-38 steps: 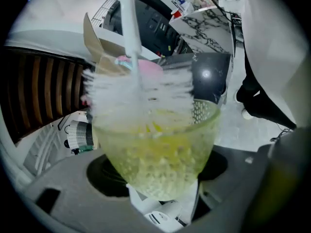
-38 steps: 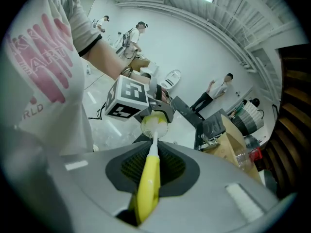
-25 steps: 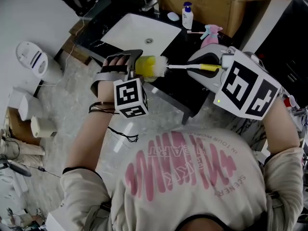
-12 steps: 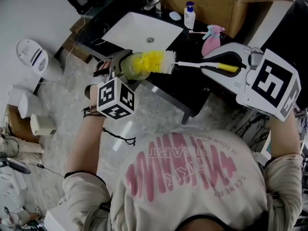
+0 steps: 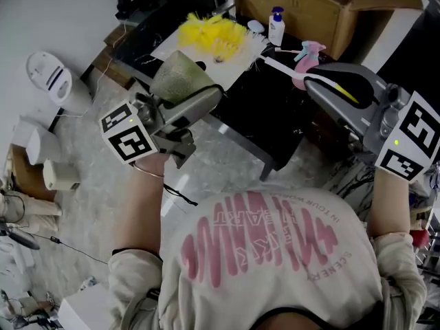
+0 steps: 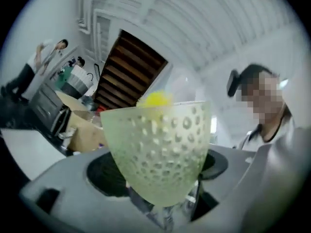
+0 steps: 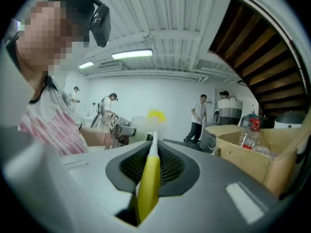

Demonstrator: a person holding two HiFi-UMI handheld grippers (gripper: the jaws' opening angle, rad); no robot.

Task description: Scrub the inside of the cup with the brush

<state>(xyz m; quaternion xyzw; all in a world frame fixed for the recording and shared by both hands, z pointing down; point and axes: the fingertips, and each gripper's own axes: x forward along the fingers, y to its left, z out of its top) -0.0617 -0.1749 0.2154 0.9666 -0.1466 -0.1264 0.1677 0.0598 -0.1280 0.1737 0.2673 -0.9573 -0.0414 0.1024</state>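
Low on the left, the person's left forearm [image 5: 148,205] is raised bare from the elbow, with a dark cord looped at the wrist. The left gripper [image 5: 192,103] is held out above the floor, near the black counter [image 5: 265,119], and its marker cube [image 5: 127,139] is turned towards the left. One cup [image 5: 180,76], pale green and dimpled, is clamped at its narrow base between the left jaws; in the left gripper view the cup [image 6: 160,149] is seen with its mouth turned away from the gripper, and a tuft of yellow shows just over the rim.

One brush is counted. Its yellow bristle head [image 5: 212,33] is seen blurred just beyond the cup's mouth, over the white sink [image 5: 167,45] at the far edge of the counter; whether bristles and rim touch cannot be told. Its thin white stem is run rightwards to the right gripper [image 5: 323,81], whose jaws are clenched on the yellow handle [image 7: 148,178].

Two bottles stand on the far part of the counter: one white pump bottle [image 5: 277,26] and one pink spray bottle [image 5: 306,55]. One open cardboard box [image 5: 323,9] is placed behind them.

On the right, the right forearm [image 5: 388,208] is lifted steeply from a pushed-up sleeve, and the marker cube [image 5: 412,139] of the right gripper is carried at the near right edge
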